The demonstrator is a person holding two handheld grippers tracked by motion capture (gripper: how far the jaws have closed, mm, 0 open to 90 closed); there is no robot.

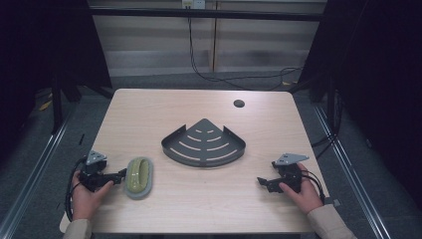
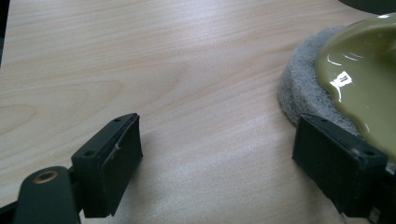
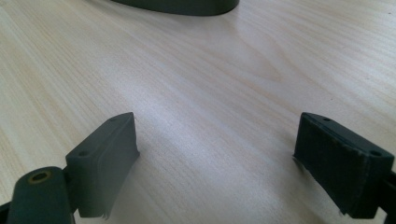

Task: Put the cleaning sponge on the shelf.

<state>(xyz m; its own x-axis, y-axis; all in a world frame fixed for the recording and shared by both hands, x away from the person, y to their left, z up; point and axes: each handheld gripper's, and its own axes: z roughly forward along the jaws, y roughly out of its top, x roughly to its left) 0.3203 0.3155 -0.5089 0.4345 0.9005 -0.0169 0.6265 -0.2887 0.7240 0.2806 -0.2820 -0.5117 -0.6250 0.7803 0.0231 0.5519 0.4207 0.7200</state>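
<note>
The left gripper [image 1: 121, 175] rests low on the table [image 1: 199, 209] at about eight o'clock, jaws spread wide with nothing between them; one jaw sits just beside the scrubber [image 1: 139, 177]. The right gripper [image 1: 262, 181] lies at about four o'clock, jaws likewise wide apart over bare wood. No writing or brand can be read on anything. The scrubber is an oval: a glossy olive-green moulded top [image 2: 364, 70] on a rough grey pad [image 2: 299, 88], lying flat at the left gripper's three o'clock. A dark grey slotted corner shelf [image 1: 204, 144] sits near the table's centre.
</note>
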